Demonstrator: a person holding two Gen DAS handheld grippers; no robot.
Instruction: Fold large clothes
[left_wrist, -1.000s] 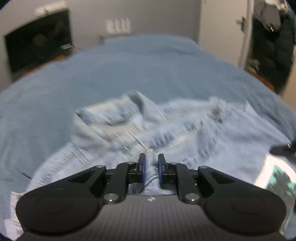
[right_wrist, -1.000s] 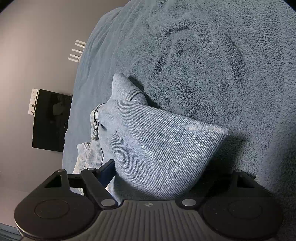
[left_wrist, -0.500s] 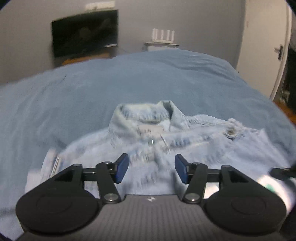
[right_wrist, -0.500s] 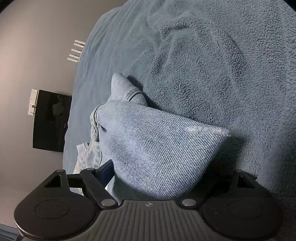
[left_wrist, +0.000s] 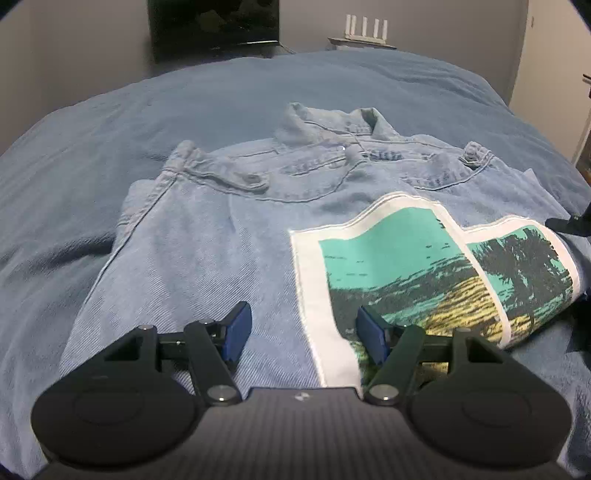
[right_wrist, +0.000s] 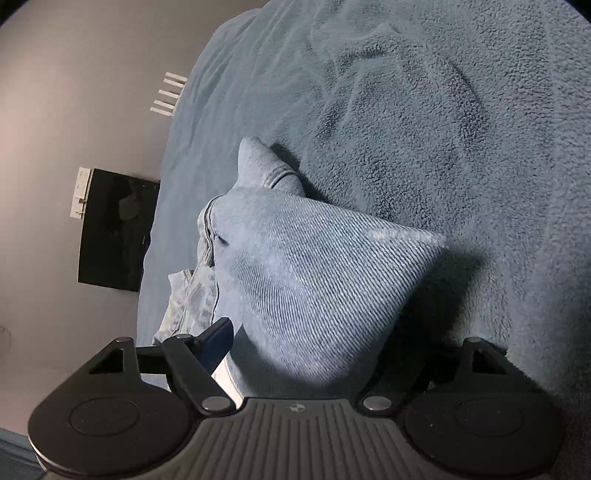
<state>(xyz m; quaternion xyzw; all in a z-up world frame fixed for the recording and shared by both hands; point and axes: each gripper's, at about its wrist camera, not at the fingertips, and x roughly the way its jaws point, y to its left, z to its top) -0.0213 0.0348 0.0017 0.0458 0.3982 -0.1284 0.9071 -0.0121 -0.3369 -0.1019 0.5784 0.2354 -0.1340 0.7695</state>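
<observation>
A light blue denim jacket (left_wrist: 207, 240) lies spread on the bed, collar (left_wrist: 332, 122) at the far side, with a white patch printed with a teal beach scene (left_wrist: 406, 258) folded over at the right. My left gripper (left_wrist: 301, 334) is open and empty, hovering just above the jacket's near part. In the right wrist view, a fold of the denim jacket (right_wrist: 317, 277) fills the space between the jaws of my right gripper (right_wrist: 306, 350). Only its left blue fingertip (right_wrist: 218, 341) shows; the right one is hidden under cloth. The right gripper's tip shows in the left wrist view (left_wrist: 569, 225).
The bed is covered with a blue fleece blanket (left_wrist: 110, 147) (right_wrist: 443, 110). A dark TV screen (left_wrist: 214, 26) and a white router (left_wrist: 365, 29) stand by the far wall. A door (left_wrist: 554, 55) is at the right.
My left gripper let go of the denim, opened wide and drew back; the jacket now lies flat with the printed patch in view. The right gripper has held still.
</observation>
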